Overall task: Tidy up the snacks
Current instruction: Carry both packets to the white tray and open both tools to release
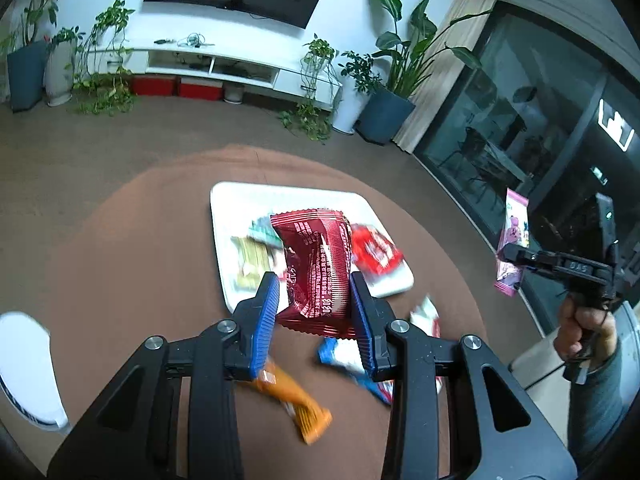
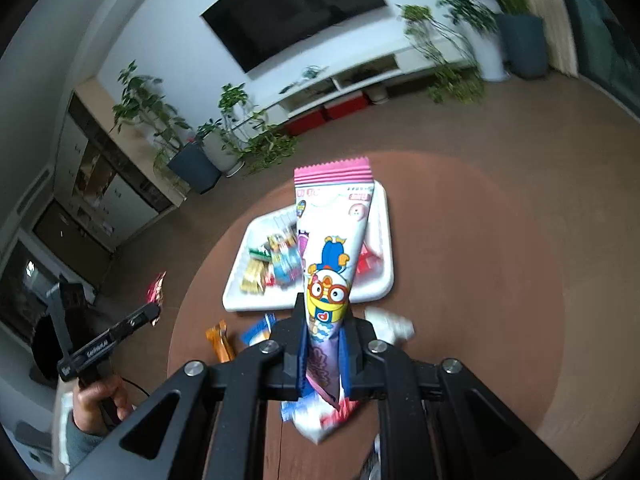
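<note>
My left gripper (image 1: 314, 286) is shut on a dark red snack packet (image 1: 316, 268) and holds it above the near edge of a white tray (image 1: 240, 196). The tray holds several snacks, among them a red one (image 1: 376, 250) and a yellow-green one (image 1: 252, 262). My right gripper (image 2: 324, 312) is shut on a pink and white cartoon snack packet (image 2: 330, 248), held upright above the round brown table (image 2: 480, 280) near the tray (image 2: 384, 216). The right gripper with its pink packet (image 1: 514, 236) also shows at the right of the left wrist view.
Loose snacks lie on the table in front of the tray: an orange bar (image 1: 296, 404), a blue and white packet (image 1: 348, 360) and a white and red packet (image 1: 428, 316). A white object (image 1: 24, 368) sits at the table's left edge. Plants and a TV cabinet stand beyond.
</note>
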Demonstrator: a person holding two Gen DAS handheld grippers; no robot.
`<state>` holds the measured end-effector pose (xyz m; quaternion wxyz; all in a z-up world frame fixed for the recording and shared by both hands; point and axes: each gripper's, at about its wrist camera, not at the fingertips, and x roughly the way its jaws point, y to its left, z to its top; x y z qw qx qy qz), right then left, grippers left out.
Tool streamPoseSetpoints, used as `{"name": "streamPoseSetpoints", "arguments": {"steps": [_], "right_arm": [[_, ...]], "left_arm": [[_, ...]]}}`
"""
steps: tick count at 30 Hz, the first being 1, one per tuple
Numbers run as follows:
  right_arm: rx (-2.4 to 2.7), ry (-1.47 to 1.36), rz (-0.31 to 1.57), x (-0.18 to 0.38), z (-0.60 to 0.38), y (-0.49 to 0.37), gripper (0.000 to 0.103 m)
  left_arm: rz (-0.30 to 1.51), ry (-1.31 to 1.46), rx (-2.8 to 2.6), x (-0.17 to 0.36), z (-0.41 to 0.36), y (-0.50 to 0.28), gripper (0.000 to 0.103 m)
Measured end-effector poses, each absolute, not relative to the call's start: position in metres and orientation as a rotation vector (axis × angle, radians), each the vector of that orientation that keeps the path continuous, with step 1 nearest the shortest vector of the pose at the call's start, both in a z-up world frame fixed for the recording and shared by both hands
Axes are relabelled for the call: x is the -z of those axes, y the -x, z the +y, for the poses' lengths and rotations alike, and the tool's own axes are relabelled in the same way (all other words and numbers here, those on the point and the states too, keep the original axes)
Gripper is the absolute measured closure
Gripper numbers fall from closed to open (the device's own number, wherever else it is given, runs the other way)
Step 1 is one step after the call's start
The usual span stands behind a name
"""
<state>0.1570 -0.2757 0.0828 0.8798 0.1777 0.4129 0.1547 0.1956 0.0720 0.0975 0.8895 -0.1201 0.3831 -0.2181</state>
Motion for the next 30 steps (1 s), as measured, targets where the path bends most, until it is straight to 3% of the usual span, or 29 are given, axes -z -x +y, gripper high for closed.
{"name": "streamPoseSetpoints", "arguments": {"steps": [6, 16, 30], "right_arm": [[-0.393, -0.278, 0.926, -0.081, -0.229, -0.226, 0.089], [-0.363, -0.165, 1.129, -0.006, -0.184, -0.308, 0.089], [-0.322, -0.141, 1.233, 0.042, -0.176, -0.338, 0.089]], "left_arm": [[0.827, 0.224, 0.425, -0.09, 0.058, -0.253, 0.07], [0.915, 0.18, 0.388, -0.034, 0.033, -0.318, 0.07], [0.983, 0.106, 0.389, 0.016, -0.001, -0.336, 0.07]]}}
